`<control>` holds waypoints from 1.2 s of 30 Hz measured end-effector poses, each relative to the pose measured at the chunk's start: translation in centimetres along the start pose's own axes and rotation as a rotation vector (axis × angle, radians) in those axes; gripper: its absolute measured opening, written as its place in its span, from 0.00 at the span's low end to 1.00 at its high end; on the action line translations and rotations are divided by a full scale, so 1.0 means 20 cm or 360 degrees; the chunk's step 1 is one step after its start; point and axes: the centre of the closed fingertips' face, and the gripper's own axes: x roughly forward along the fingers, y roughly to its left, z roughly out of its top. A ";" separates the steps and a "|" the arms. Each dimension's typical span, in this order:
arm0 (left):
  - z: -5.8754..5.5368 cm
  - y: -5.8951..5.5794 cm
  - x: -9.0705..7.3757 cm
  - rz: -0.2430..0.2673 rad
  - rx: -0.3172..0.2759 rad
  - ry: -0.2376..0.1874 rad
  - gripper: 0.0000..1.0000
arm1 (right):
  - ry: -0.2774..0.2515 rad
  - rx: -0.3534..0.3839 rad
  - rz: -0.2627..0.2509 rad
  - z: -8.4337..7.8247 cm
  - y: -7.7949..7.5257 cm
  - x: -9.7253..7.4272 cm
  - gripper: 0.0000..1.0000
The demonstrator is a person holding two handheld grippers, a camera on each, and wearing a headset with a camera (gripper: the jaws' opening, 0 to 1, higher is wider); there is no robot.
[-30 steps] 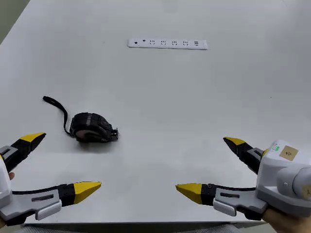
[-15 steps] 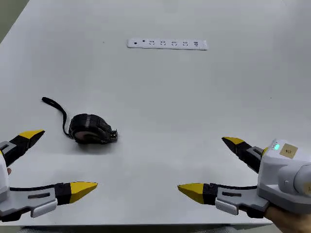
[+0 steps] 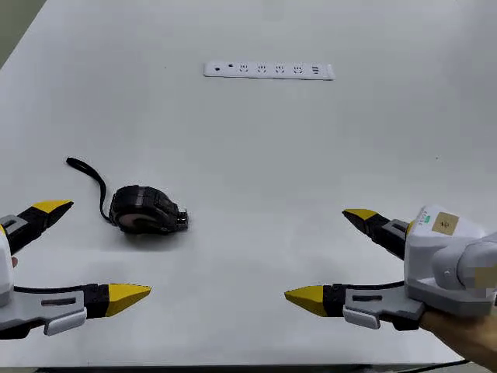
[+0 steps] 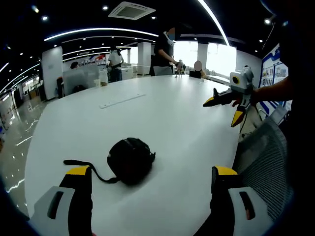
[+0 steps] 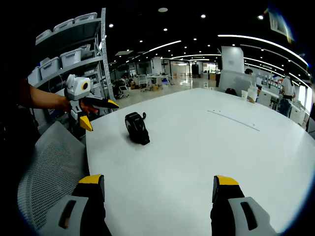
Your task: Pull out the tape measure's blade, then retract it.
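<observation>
A black tape measure (image 3: 144, 210) with a black wrist strap (image 3: 89, 177) lies on the white table (image 3: 264, 148), left of centre, its blade not drawn out. My left gripper (image 3: 87, 249) hovers open near the front left edge, just in front of the tape measure (image 4: 129, 159). My right gripper (image 3: 330, 256) hovers open at the front right, well apart from the tape measure (image 5: 137, 128). Nothing sits between either pair of yellow-tipped jaws. The right gripper (image 4: 224, 101) shows in the left gripper view, and the left gripper (image 5: 96, 112) in the right gripper view.
A white power strip (image 3: 269, 71) lies at the far middle of the table. A mesh chair (image 5: 44, 167) stands by the near table edge. People (image 4: 165, 46) stand far off in the room behind, beside shelving with bins (image 5: 64, 54).
My right gripper has moved slightly left and away from the front edge. The left gripper has dropped a little toward the front edge. The tape measure has not moved.
</observation>
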 end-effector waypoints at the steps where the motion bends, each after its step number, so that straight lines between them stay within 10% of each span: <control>1: 0.00 0.01 0.00 -0.0001 -0.0001 -0.0001 0.99 | 0.0002 -0.0014 0.0003 0.00 0.00 0.01 0.91; 36: -0.04 0.17 0.18 -0.0225 0.0240 0.0188 0.77 | 0.0120 -0.0352 0.0342 0.08 -0.03 0.41 0.78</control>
